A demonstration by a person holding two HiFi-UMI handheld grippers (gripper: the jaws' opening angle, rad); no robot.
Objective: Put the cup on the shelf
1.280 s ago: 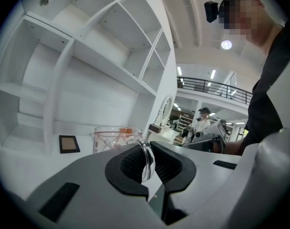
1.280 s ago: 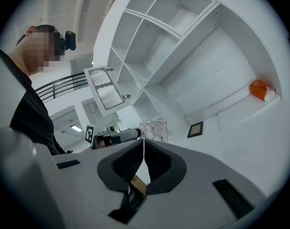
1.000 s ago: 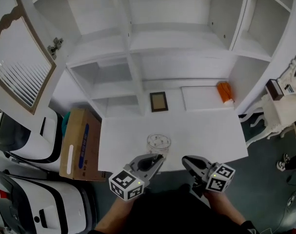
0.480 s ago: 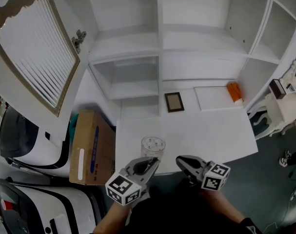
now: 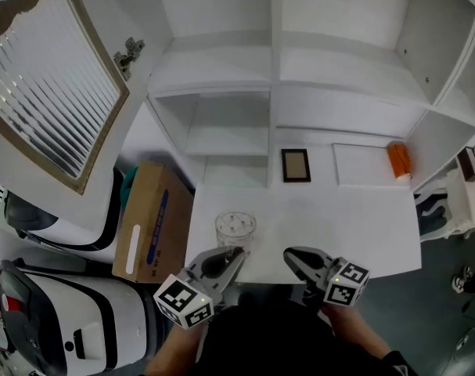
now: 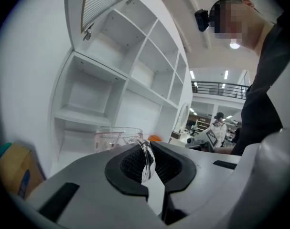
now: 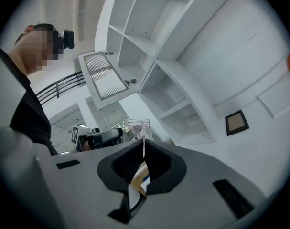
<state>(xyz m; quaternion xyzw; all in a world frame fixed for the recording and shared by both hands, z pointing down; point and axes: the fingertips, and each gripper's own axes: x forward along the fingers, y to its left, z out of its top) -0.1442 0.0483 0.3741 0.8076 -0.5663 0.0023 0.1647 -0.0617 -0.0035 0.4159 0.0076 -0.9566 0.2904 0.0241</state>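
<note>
A clear glass cup (image 5: 235, 229) hangs just over the front edge of the white counter (image 5: 354, 225). My left gripper (image 5: 231, 255) is shut on the cup's glass handle (image 6: 146, 157), and the cup's body (image 6: 117, 137) shows beyond the jaws. My right gripper (image 5: 290, 255) hovers beside it on the right, shut with nothing between its fingers. In the right gripper view the cup (image 7: 137, 129) and the left gripper (image 7: 101, 136) appear beyond the closed jaws. The white shelf unit (image 5: 229, 135) with open compartments rises behind the counter.
A small framed picture (image 5: 295, 165) and an orange object (image 5: 398, 160) lie at the counter's back. A cardboard box (image 5: 147, 229) stands on the floor to the left. A louvred cabinet door (image 5: 45, 84) swings open at upper left. White machines (image 5: 57, 327) stand at lower left.
Both grippers and the held cup have shifted left along the counter's front edge. The shelf unit, picture and orange object now sit further right in view.
</note>
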